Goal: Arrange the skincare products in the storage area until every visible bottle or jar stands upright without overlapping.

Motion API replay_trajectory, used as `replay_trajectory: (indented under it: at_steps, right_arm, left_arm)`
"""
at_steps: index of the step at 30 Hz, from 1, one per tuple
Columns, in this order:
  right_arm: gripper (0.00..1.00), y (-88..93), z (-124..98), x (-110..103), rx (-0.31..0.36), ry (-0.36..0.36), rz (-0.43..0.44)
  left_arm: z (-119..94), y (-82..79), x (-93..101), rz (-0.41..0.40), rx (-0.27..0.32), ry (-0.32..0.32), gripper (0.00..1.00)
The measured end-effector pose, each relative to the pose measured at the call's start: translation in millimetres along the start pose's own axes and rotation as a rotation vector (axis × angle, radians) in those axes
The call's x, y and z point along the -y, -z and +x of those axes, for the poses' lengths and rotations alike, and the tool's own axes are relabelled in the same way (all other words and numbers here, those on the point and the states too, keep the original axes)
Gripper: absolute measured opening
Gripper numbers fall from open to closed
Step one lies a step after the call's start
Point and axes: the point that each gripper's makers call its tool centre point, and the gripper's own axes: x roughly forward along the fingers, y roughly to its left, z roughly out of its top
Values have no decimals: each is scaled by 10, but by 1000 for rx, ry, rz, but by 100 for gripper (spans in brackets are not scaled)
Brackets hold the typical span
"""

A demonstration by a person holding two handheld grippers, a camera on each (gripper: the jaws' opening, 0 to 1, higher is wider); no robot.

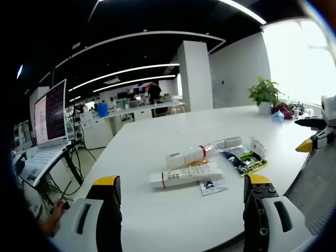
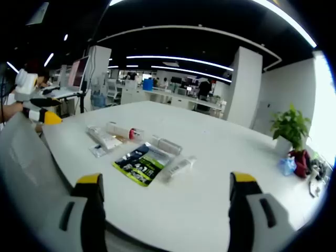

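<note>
Several skincare items lie flat in a cluster on the white table. In the left gripper view a white tube with a red band is nearest, with a small sachet beside it. Behind them lie a red-capped bottle, a clear bottle, a black-green sachet and a small white tube. My left gripper is open, short of the cluster. My right gripper is open, facing the black-green sachet, small tube and clear bottle.
A potted plant and small clutter stand at the table's far end by the window. An open laptop stands on a stand off the table. The right gripper's yellow tip comes in from the right; the left gripper's tip from the left.
</note>
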Motion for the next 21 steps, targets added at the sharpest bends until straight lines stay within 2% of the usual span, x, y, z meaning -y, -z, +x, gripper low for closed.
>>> replay_trajectory:
  at_steps: [21]
  right_arm:
    - [100,8,3,-2,-5,-11,-3]
  left_arm:
    - [2,9,2,1,-5,3,94]
